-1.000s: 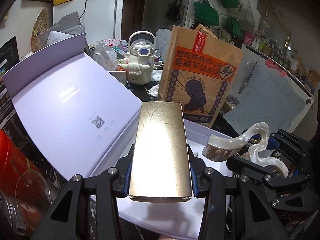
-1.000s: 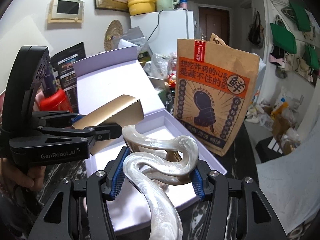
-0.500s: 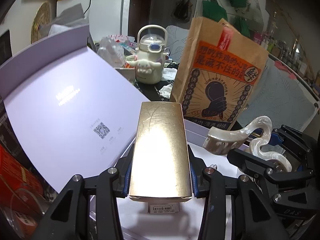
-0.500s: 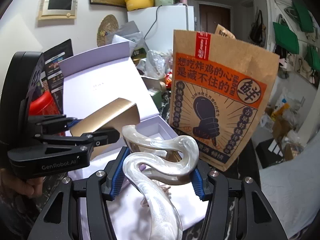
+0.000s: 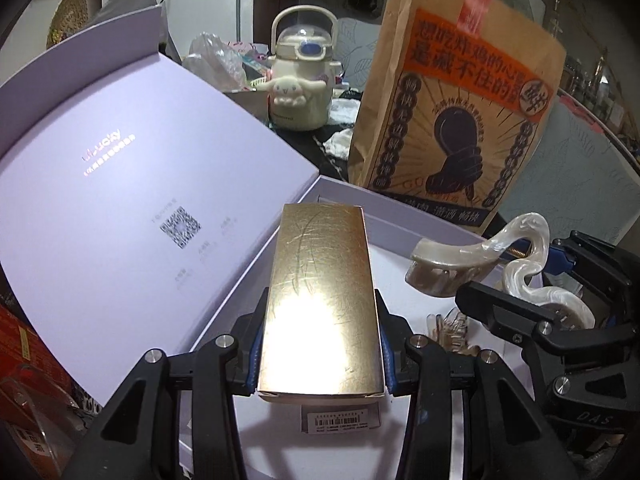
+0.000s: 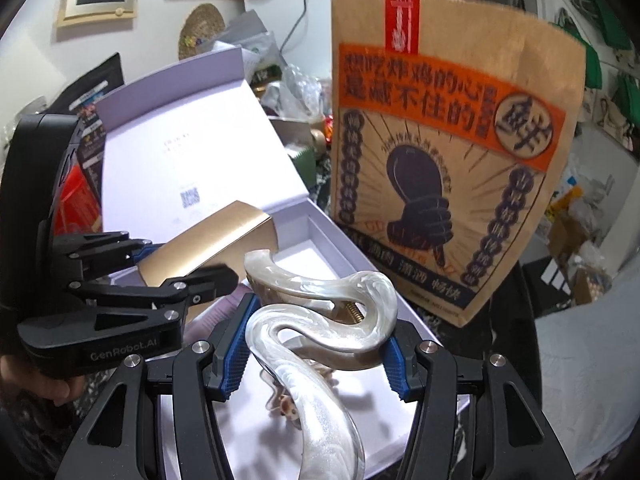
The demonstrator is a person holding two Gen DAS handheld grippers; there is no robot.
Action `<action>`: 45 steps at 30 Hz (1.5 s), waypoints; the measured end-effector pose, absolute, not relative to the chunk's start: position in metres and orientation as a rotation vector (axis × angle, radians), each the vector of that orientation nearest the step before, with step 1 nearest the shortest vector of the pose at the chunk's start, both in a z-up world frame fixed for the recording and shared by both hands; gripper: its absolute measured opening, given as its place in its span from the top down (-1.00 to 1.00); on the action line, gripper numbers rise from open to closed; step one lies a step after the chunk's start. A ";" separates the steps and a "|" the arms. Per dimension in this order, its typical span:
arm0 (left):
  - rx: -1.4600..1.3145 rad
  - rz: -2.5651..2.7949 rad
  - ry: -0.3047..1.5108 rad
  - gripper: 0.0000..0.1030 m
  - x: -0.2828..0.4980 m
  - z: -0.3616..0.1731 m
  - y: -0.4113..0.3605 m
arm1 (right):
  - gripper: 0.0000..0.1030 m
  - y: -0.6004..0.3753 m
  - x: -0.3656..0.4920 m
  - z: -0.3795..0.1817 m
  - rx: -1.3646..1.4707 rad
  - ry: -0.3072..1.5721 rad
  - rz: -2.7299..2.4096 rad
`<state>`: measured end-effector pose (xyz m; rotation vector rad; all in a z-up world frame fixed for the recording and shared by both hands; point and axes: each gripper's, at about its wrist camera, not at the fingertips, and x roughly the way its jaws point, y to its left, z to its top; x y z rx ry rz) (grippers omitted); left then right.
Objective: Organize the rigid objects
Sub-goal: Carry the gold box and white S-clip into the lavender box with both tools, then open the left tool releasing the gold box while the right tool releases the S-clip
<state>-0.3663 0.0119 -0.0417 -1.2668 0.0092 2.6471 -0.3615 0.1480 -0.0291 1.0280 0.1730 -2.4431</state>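
The left hand-held gripper (image 5: 320, 354) is clamped on a gold box (image 5: 320, 304), its blue pads pressed against the box's two long sides near the near end. The box sticks out forward between the fingers, tilted downward, and hangs over the open tray of a lavender gift box (image 5: 400, 216). Below the gold box's near end, a small barcode label (image 5: 340, 420) shows on something flat lying in the tray.

The right hand-held gripper (image 6: 316, 354) is closed on a pearly white hair claw clip (image 6: 320, 320), the pads pinching its curved body from both sides. The clip's toothed end points forward and its long curved tail runs back toward the camera. It is also held above the tray, to the right of the gold box and just beside it. Under the clip, a smaller clear clip (image 6: 286, 404) lies on the tray floor.

The gift box's lid (image 5: 120, 184) stands open to the left, showing a QR code. A printed brown paper bag (image 6: 452, 152) stands upright just behind the tray on the dark counter (image 6: 496, 344). A cream kettle (image 5: 300, 84) with a cartoon figure sits farther back.
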 end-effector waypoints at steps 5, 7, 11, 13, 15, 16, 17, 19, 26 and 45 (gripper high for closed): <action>-1.324 2.644 0.031 0.16 -0.370 -0.051 0.014 | -0.09 0.145 -0.365 -0.038 1.062 0.177 -2.440; -1.341 2.644 0.041 0.16 -0.371 -0.053 0.014 | -0.09 0.144 -0.366 -0.041 1.066 0.185 -2.444; -1.375 2.640 0.052 0.16 -0.372 -0.060 0.014 | -0.09 0.142 -0.368 -0.046 1.074 0.196 -2.446; -1.392 2.635 0.056 0.16 -0.373 -0.062 0.015 | -0.09 0.142 -0.370 -0.049 1.087 0.201 -2.446; -1.395 2.638 0.067 0.16 -0.373 -0.063 0.016 | -0.09 0.141 -0.371 -0.052 1.100 0.207 -2.448; -1.397 2.641 0.076 0.16 -0.373 -0.063 0.017 | -0.09 0.141 -0.372 -0.053 1.106 0.209 -2.447; -1.398 2.643 0.083 0.16 -0.373 -0.063 0.018 | -0.09 0.141 -0.372 -0.054 1.110 0.212 -2.447; -1.400 2.646 0.091 0.16 -0.372 -0.063 0.018 | -0.09 0.140 -0.373 -0.056 1.119 0.217 -2.447; -1.424 2.634 0.086 0.16 -0.373 -0.066 0.018 | -0.09 0.139 -0.378 -0.064 1.150 0.238 -2.454; -1.446 2.628 0.090 0.16 -0.380 -0.071 0.021 | -0.10 0.147 -0.378 -0.059 1.185 0.250 -2.454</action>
